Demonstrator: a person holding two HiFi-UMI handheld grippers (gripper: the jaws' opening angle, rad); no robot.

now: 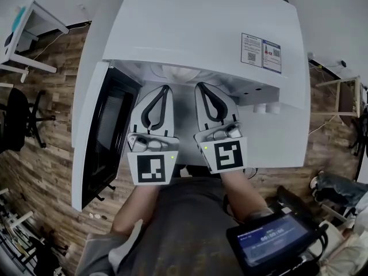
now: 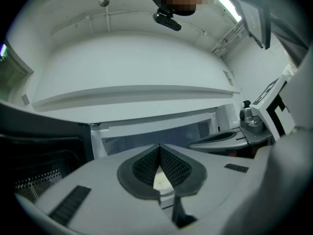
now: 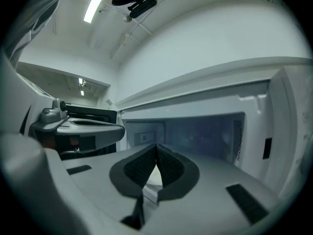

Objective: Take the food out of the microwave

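Note:
A white microwave [image 1: 201,27] stands below me with its dark-windowed door [image 1: 106,137] swung open to the left. At the mouth of the cavity a pale round dish [image 1: 175,72] shows, and I cannot tell what is on it. My left gripper [image 1: 167,88] and right gripper [image 1: 200,86] lie side by side, pointing level into the opening, just short of the dish. Both are shut, tips touching, with nothing gripped. In the left gripper view the tips [image 2: 159,147] meet before the cavity [image 2: 161,133]. In the right gripper view the tips [image 3: 156,146] face the lit cavity [image 3: 205,131].
A label sticker [image 1: 261,50] sits on the microwave's top, and its knobs [image 1: 267,107] are at the right of the opening. A black office chair [image 1: 20,119] and a white table [image 1: 29,27] stand at the left on the wooden floor. A screen device [image 1: 276,240] is at bottom right.

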